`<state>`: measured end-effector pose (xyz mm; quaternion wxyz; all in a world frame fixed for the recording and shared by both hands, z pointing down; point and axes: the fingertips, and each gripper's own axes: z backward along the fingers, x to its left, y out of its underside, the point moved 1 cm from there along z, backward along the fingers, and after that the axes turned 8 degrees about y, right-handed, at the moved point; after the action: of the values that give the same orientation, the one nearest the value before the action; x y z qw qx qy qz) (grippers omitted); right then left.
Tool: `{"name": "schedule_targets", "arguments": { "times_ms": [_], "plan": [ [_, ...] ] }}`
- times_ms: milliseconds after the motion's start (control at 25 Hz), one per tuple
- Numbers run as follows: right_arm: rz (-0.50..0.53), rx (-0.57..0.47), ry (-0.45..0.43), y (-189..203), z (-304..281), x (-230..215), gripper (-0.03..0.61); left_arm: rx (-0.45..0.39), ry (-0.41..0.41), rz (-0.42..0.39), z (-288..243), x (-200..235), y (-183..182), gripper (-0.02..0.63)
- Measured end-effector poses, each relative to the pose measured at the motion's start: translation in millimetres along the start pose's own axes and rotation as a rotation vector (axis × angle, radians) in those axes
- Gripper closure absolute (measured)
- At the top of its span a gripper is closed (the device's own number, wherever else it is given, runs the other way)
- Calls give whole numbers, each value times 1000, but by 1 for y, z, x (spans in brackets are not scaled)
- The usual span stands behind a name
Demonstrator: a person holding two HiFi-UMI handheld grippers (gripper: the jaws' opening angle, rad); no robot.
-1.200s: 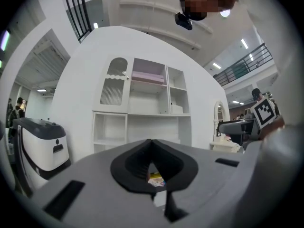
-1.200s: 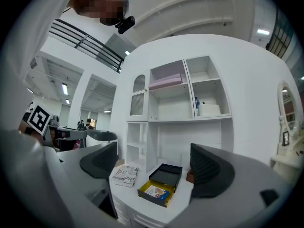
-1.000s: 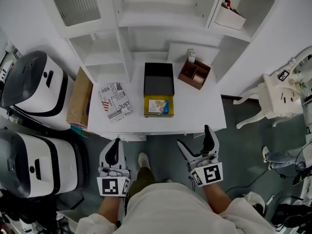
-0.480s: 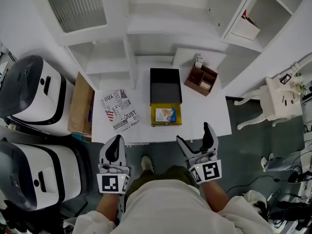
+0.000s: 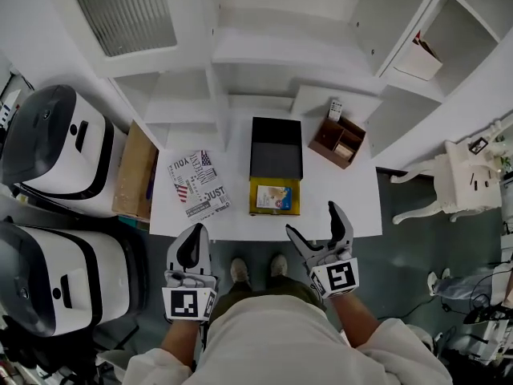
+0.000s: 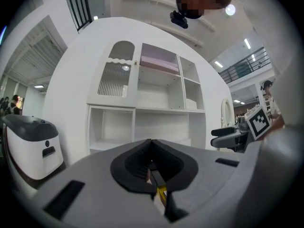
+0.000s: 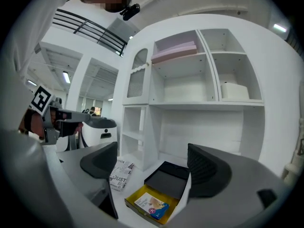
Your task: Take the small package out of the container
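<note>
A yellow open container [image 5: 275, 196] rests on the white table [image 5: 337, 191], with its black lid [image 5: 276, 148] lying just behind it. Inside lies a small package [image 5: 273, 197] with a blue and white print; the right gripper view shows that package [image 7: 151, 205] in the yellow container [image 7: 135, 198] too. My left gripper [image 5: 192, 245] hangs shut and empty in front of the table's near edge, left of the container. On the right, also short of that edge, my right gripper [image 5: 320, 231] stands open with nothing between its jaws.
A printed paper bag [image 5: 197, 184] lies left of the container. A brown wooden organizer [image 5: 337, 139] stands at the back right. White shelving [image 5: 240, 62] rises behind the table. Two white and black machines [image 5: 56, 147] and a cardboard box [image 5: 133, 171] stand at the left; a white chair [image 5: 457, 175] is at the right.
The table and container have drawn nearer to both grippers in the head view. Both grippers keep their state: left shut, right open.
</note>
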<state>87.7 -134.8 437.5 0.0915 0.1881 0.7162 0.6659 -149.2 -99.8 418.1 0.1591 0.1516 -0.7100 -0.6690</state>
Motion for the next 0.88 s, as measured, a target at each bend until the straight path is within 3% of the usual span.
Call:
{"name": "schedule_targets", "arguments": {
  "times_ms": [360,640,880],
  "plan": [
    [237,162,-210,76,-62,4,121,52,-63,34,-12,3,22,606],
    [467,358,-395,160,-95,16,121,78,-91,47,-16,6,33,606],
    [599,493,-528,225,-117,24,124,97,-119,57,-14,9,41,606]
  ]
}}
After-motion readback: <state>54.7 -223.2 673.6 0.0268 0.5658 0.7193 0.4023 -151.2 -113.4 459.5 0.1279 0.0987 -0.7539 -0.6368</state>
